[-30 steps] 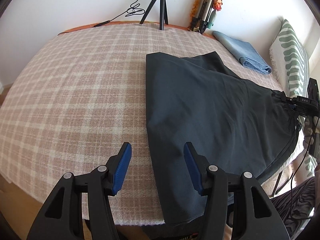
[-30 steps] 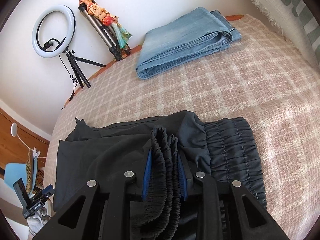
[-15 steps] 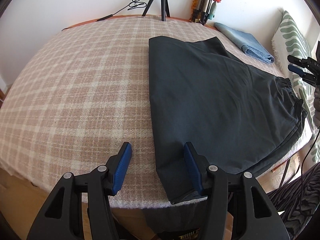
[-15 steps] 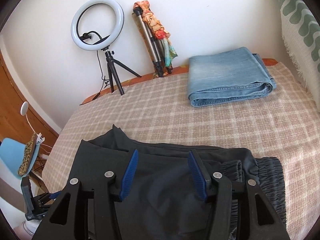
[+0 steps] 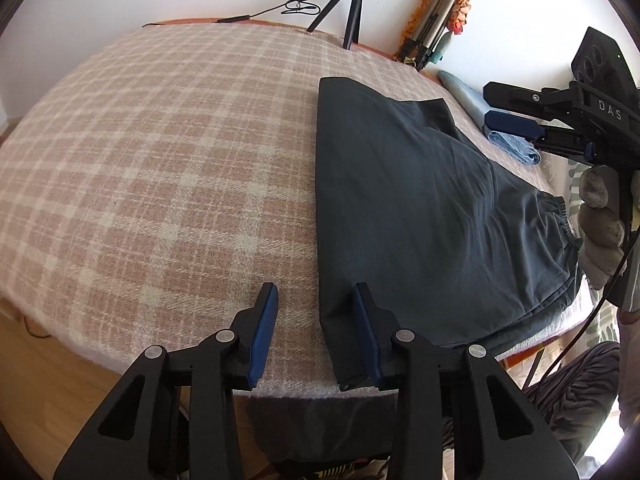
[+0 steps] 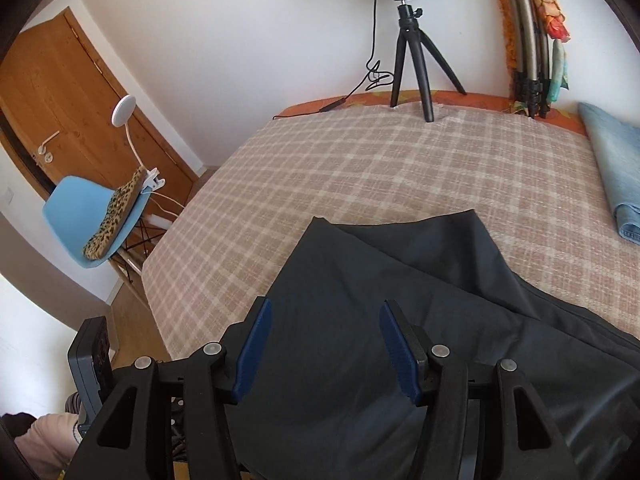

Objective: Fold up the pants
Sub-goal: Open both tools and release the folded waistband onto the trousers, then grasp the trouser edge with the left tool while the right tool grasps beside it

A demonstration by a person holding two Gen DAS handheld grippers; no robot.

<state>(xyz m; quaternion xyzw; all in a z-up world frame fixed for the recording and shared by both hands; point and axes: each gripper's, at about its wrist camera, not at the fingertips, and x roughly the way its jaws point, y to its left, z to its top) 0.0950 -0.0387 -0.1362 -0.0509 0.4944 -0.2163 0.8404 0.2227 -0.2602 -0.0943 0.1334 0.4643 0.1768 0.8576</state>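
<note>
Dark grey pants (image 5: pixel 420 208) lie folded lengthwise on the checked pink blanket (image 5: pixel 160 152), legs pointing to the far wall, elastic waistband (image 5: pixel 560 216) at the right edge. My left gripper (image 5: pixel 316 320) is open and empty over the pants' near left corner at the bed's front edge. My right gripper (image 6: pixel 326 344) is open and empty, held above the pants (image 6: pixel 400 300). It also shows in the left wrist view (image 5: pixel 516 112), raised over the pants' right side.
Folded blue jeans (image 6: pixel 616 168) lie at the bed's far right. A ring light tripod (image 6: pixel 416 52) and a folded tripod (image 6: pixel 532 40) stand by the far wall. A blue chair (image 6: pixel 92 216) and a wooden door (image 6: pixel 60 92) are left of the bed.
My right gripper let go of the waistband, opened, and rose while swinging left over the pants. The waistband now lies flat. My left gripper stayed open and pulled back toward the bed's edge.
</note>
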